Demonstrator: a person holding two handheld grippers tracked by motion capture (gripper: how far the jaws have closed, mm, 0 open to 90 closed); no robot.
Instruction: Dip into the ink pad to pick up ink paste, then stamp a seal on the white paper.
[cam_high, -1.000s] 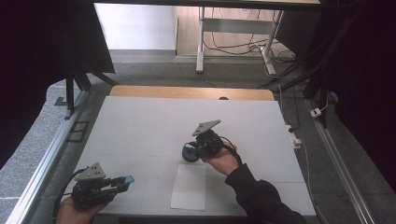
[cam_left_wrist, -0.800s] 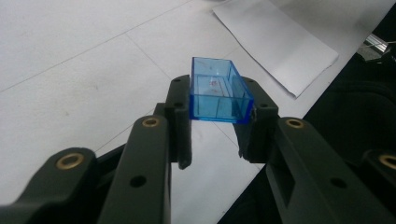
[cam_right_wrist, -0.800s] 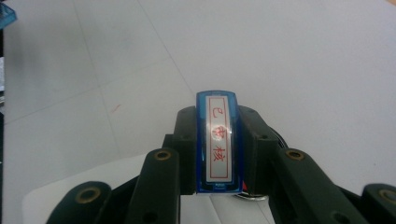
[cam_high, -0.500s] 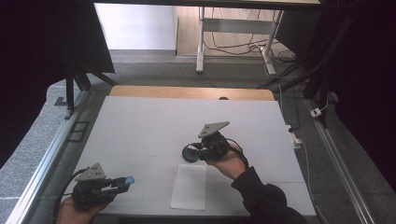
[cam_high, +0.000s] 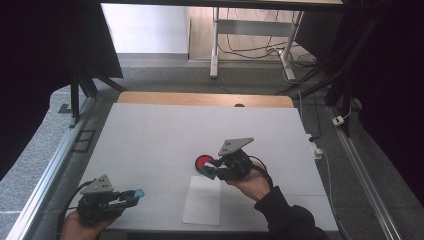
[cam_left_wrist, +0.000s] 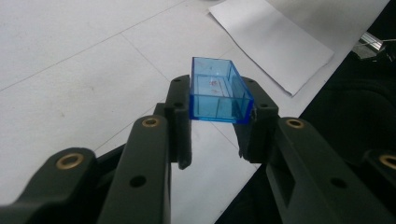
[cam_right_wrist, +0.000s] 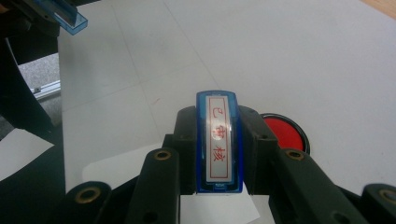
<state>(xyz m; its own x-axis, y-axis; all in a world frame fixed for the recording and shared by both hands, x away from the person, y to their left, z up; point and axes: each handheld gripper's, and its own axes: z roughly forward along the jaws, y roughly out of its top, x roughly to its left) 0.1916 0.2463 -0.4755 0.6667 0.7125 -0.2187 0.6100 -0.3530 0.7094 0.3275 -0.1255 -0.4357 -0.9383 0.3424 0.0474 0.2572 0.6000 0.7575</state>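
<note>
- Two grippers were seen from the high view: the left gripper (cam_high: 131, 196), at seven o'clock on the white table (cam_high: 165, 135), was clamped on a blue cap (cam_high: 135, 193); the right gripper (cam_high: 211, 169), near centre, was closed on a stamp (cam_high: 210, 173), just beside a red ink pad (cam_high: 202, 162) and above a paper sheet (cam_high: 202, 205).
- From the left gripper view, the blue cap (cam_left_wrist: 218, 91) was pinched between both jaws, hollow side up, with the paper sheet (cam_left_wrist: 273, 39) at one o'clock.
- From the right gripper view, the stamp (cam_right_wrist: 218, 140) was gripped tightly, its red-lettered label upward, with the red ink pad (cam_right_wrist: 282, 130) at three o'clock and the blue cap (cam_right_wrist: 70, 18) at eleven o'clock.
</note>
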